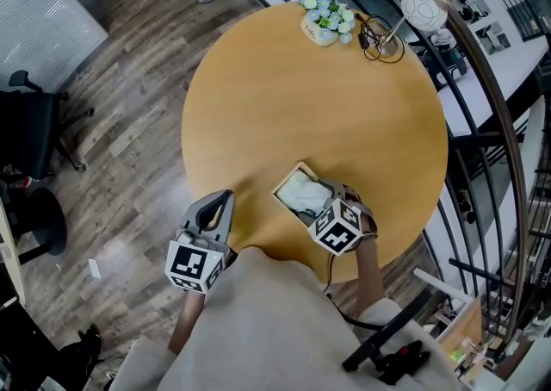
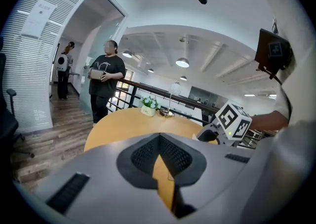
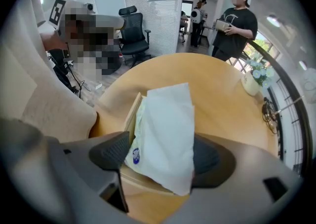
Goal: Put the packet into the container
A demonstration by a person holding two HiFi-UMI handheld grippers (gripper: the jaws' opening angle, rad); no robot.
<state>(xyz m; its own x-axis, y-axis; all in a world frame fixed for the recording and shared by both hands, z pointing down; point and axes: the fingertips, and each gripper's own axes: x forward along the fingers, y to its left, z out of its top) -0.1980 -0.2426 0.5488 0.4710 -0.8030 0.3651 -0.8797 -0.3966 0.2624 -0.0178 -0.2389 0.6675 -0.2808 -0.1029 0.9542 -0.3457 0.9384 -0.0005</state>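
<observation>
Packet [image 3: 165, 134] in container [image 3: 131, 115], blue logo [image 3: 136, 155] — illegible, right gripper's [image 3: 162, 155] fingers [image 3: 109, 150] apart

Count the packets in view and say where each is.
1. The white packet sits in the wooden container near the table edge, between the open jaws of the right tool. More could be hidden beneath it.

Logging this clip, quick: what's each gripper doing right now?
Left gripper: shut, empty.
Right gripper: open, packet between its jaws, in the container.

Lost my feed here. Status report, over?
Left gripper shut, empty, at table edge. Right gripper open, jaws either side of packet. Packet resting in wooden container. Nothing blocking.
</observation>
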